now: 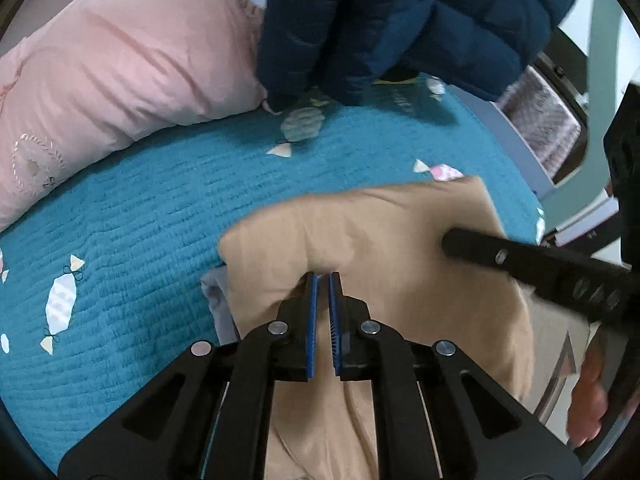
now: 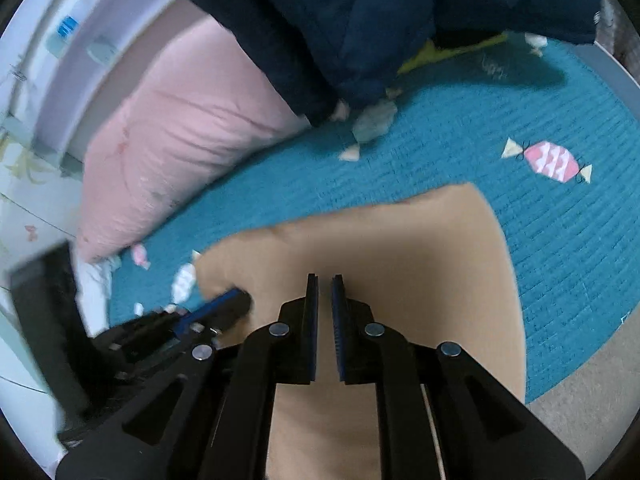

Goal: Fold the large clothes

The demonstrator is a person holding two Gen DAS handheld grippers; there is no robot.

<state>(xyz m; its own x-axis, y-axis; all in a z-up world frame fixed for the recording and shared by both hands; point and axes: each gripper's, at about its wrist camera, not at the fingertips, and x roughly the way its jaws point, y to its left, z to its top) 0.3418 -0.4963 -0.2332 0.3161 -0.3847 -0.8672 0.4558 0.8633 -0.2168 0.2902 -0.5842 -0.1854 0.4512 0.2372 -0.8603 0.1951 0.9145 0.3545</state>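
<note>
Teal quilt (image 1: 140,216): pink pillow (image 1: 100,72), navy jacket (image 1: 400,20) behind tan garment (image 1: 380,232); both grippers closed, empty.

hidden: our black gripper frames are covering the near part of the folded tan cloth garment (image 1: 360,232) | cut off: the puffy navy quilted jacket (image 1: 400,20) is running past the top edge | blurred: the left gripper (image 2: 240,300) is smearing in the right wrist view

- A bed (image 1: 132,216) fills most of both views, spread with a teal quilted cover (image 2: 560,240) printed with candy shapes.
- A pink pillow (image 1: 112,64) lies along its far left side.
- Pale shelving (image 2: 52,52) stands left of the bed in the right wrist view.
- Grey-beige floor (image 2: 592,392) shows beside the bed.
- The light is soft and even.
</note>
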